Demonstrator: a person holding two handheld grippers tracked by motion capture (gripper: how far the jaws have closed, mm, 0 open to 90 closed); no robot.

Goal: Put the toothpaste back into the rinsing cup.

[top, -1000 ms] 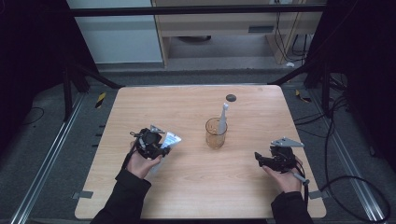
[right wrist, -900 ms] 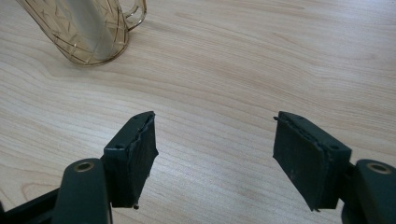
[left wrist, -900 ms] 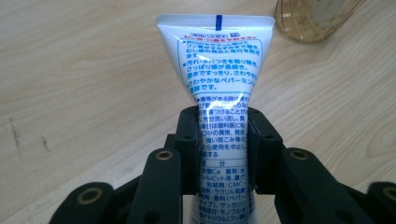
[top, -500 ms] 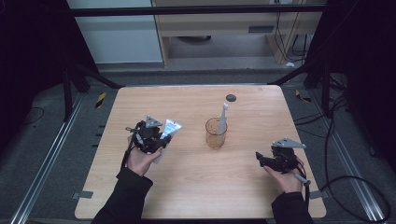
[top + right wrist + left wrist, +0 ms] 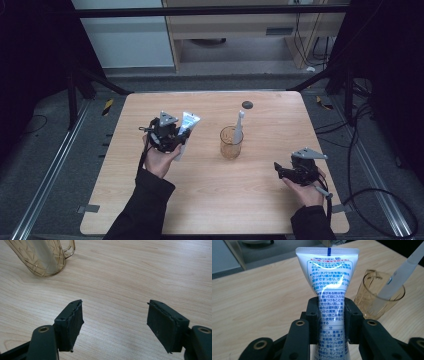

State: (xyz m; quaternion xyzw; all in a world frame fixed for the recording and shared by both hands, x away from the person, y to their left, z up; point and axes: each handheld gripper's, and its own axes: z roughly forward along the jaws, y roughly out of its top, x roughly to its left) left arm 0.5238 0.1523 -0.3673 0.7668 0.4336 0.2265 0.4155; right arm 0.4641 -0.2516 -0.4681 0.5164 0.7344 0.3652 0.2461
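The toothpaste tube (image 5: 331, 290) sits centre frame in the left gripper view, pinched at its waist by the left gripper (image 5: 331, 322); its lower end is cut off by the bottom edge. At right stands an amber cup (image 5: 378, 296) holding a toothbrush (image 5: 402, 272), head out of frame. The right gripper (image 5: 115, 322) hangs released over the table (image 5: 125, 272).

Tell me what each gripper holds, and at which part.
The left gripper clamps the toothpaste tube across its middle. The right gripper holds nothing.

A small dark round cap (image 5: 247, 104) is lying on the far part of the wooden table (image 5: 210, 200).
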